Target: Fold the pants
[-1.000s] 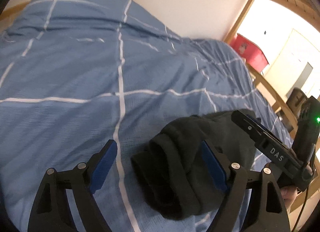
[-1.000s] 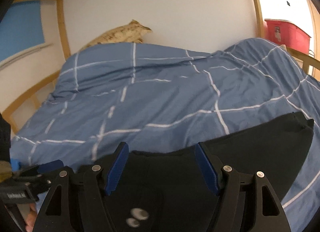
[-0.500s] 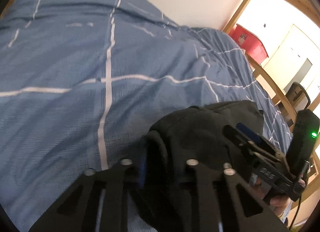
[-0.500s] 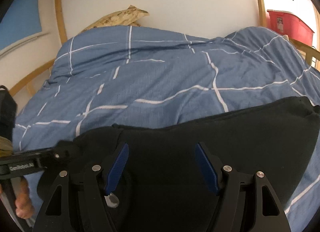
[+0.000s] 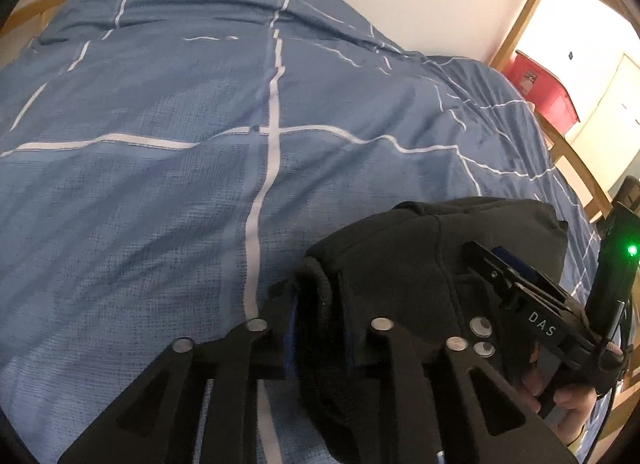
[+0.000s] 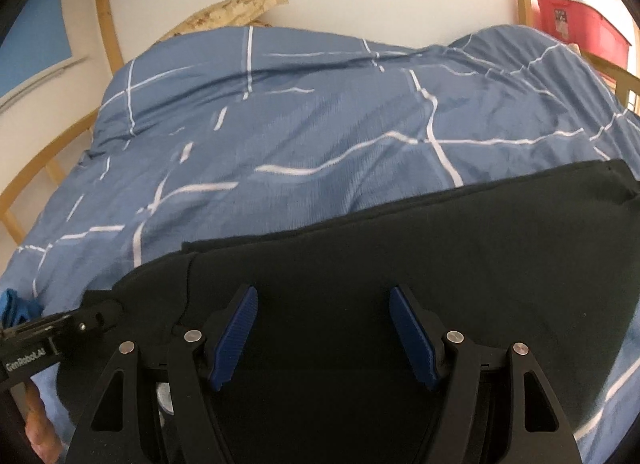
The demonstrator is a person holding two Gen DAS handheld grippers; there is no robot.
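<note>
The black pants [image 6: 400, 244] lie spread across the near side of the blue checked duvet [image 6: 320, 124]. My left gripper [image 5: 318, 304] has the rolled, bunched end of the pants [image 5: 400, 264] between its pads; the cloth fills the gap and the jaws are opening slightly. From the right wrist view, the left gripper [image 6: 96, 312] sits at the pants' left edge. My right gripper [image 6: 322, 292] stands open just above the flat middle of the pants, with nothing pinched. A hand holds the right gripper [image 5: 492, 264] over the cloth.
A wooden bed frame [image 6: 108, 24] runs around the duvet [image 5: 200, 144]. A red bin [image 6: 576, 24] stands past the bed's far right side. A patterned pillow [image 6: 232, 12] lies against the white wall. A bit of blue cloth [image 6: 16, 308] shows at the left.
My left gripper's jaws went from wide open to closed around the bunched end of the pants. Both grippers sank toward the bed, and the pants now lie flatter and wider.
</note>
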